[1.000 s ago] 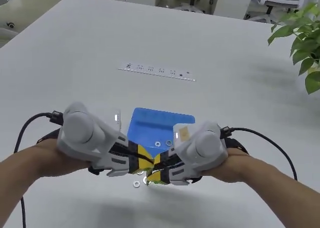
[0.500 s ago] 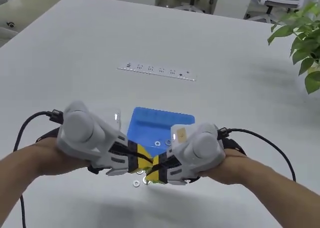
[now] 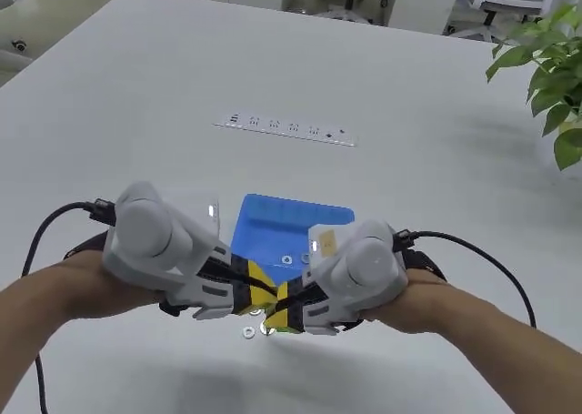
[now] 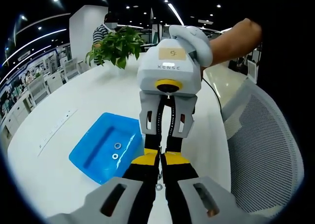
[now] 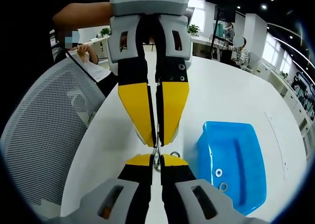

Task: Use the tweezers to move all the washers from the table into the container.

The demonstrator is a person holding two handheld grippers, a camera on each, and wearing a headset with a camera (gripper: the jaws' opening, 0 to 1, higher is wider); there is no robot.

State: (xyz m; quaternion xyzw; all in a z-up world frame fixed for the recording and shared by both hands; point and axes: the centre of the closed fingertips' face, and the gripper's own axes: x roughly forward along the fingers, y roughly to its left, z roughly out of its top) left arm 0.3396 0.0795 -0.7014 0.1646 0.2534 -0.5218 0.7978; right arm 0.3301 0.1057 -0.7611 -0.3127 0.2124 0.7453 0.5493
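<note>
Pinching the tweezers [image 5: 156, 130] lengthwise in the left tongs [image 4: 161, 159], jaws narrow, almost together on the thin metal. Meeting them tip to tip with the right tongs [image 5: 156, 162], narrow as well, with the end of the tweezers between the jaw tips; cannot tell whether really clamped there or only touched. On the desk [image 3: 382, 95], just beside the meeting tips and a little toward the person, two loose washers [image 3: 247, 333], not yet picked up. Just past the tips on the far side, the blue container [image 3: 273, 216], with two more washers already inside.

Looks like a handover or a re-grip of the tweezers, judging from the pose alone. Easy to lose them at this point: by opening one pair of jaws before closing the other pair firmly, with a fall to the desk as result, perhaps right onto the loose washers, sending these away from the tips. Possible also to squeeze the thin blades off-centre and twist them in the jaws, leaving the points crooked for such small flat rings. With the container so near the tips, some danger too of bumping its rim while turning the tongs.

Against one second ago: brought the right tongs a little closer to the left tongs; kept the left tongs in place; left all washers, beside the tips and in the container, in their places.
</note>
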